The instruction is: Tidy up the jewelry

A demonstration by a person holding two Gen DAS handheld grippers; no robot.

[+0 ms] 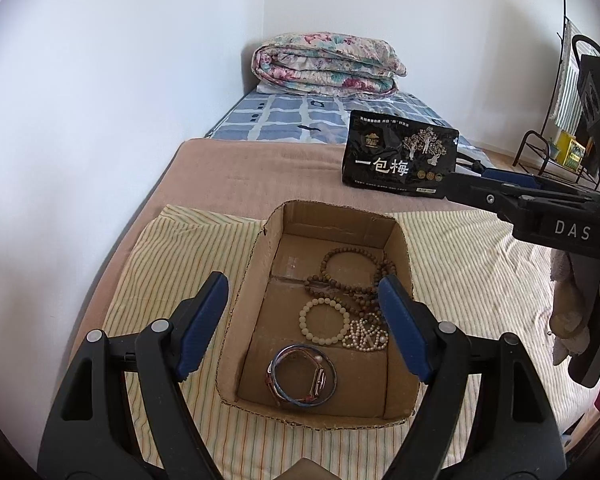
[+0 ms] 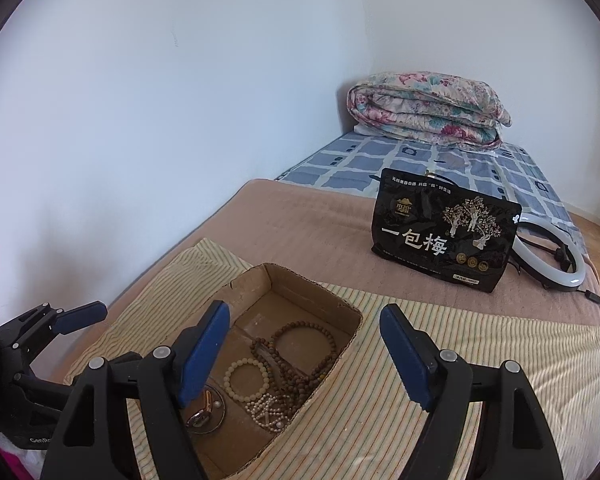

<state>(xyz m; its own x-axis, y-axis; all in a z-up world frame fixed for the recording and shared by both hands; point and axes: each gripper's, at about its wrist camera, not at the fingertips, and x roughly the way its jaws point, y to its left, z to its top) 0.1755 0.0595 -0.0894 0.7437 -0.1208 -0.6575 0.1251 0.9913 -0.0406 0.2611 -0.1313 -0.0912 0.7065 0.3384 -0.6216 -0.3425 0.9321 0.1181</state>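
A cardboard box (image 1: 332,240) is sitting on a striped cloth (image 1: 172,256) spread over the near end of the bed (image 1: 260,168), closer to the wall-side edge. All the jewelry is lying inside the box: a long strand of brown wooden beads (image 1: 350,276) is coiling toward the far end, a cream bead bracelet (image 1: 324,321) is resting mid-box, a small white pearl bracelet (image 1: 365,335) is touching its side, and a watch (image 1: 302,376) with a wrapped strap is lying at the near end.

The left claw (image 1: 304,324) is hovering above the box with its blue pads spread wide, gripping nothing. The right claw (image 2: 304,352) is also standing wide open and empty, hanging over the box's edge and the cloth beside it.

Farther along the bed, a black snack pouch (image 2: 444,232) is standing upright on the brown blanket (image 2: 320,220), with a ring light (image 2: 556,256) lying just behind it. A folded floral quilt (image 2: 428,108) is resting at the far corner against the walls.
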